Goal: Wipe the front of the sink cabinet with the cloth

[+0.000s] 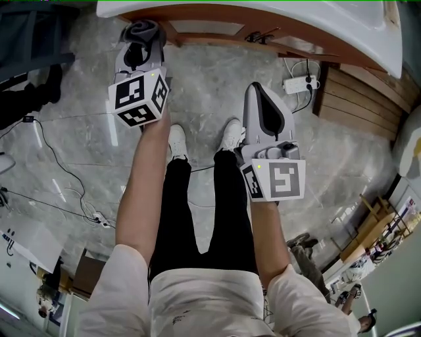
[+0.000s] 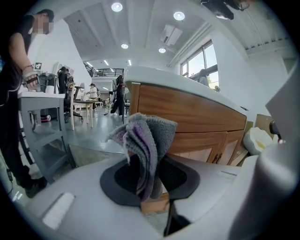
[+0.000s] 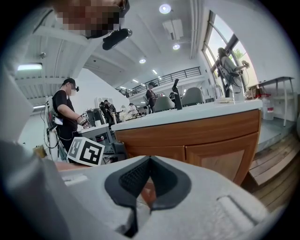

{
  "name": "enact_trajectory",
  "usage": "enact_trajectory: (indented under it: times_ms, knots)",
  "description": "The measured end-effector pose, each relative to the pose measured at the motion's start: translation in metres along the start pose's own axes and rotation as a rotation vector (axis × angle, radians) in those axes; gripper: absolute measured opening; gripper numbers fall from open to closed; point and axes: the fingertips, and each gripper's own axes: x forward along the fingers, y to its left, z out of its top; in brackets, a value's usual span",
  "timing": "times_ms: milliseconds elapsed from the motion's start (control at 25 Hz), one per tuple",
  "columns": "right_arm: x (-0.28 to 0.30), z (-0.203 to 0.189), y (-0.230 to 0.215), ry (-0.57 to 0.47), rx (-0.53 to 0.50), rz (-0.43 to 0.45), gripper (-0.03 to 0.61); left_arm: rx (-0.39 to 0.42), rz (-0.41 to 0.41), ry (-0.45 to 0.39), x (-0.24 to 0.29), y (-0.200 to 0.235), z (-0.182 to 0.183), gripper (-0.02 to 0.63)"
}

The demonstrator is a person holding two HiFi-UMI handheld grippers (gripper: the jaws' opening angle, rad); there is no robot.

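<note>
A grey and purple cloth (image 2: 146, 145) sticks up crumpled from my left gripper (image 2: 149, 182), which is shut on it. In the head view this left gripper (image 1: 141, 41) holds the cloth (image 1: 145, 29) just short of the sink cabinet's wooden front (image 1: 263, 27), low by the floor. The left gripper view shows the cabinet front (image 2: 197, 115) with its doors close behind the cloth. My right gripper (image 1: 258, 89) hangs lower and to the right, shut with nothing in it, and points at the cabinet (image 3: 211, 140). Its pads meet in the right gripper view (image 3: 148, 180).
A white countertop (image 1: 316, 20) overhangs the cabinet. A power strip (image 1: 300, 83) with cables lies on the marble floor right of my right gripper, next to wooden planks (image 1: 358, 99). My shoes (image 1: 176, 141) stand between the grippers. People and desks (image 2: 42, 103) are off to the left.
</note>
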Motion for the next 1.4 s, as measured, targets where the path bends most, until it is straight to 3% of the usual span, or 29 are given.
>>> enact_trajectory:
  times_ms: [1400]
  knots:
    - [-0.029,-0.010,-0.041,0.001,0.029,-0.050,-0.003,-0.026,-0.097,0.061,0.018,-0.088,-0.012,0.089]
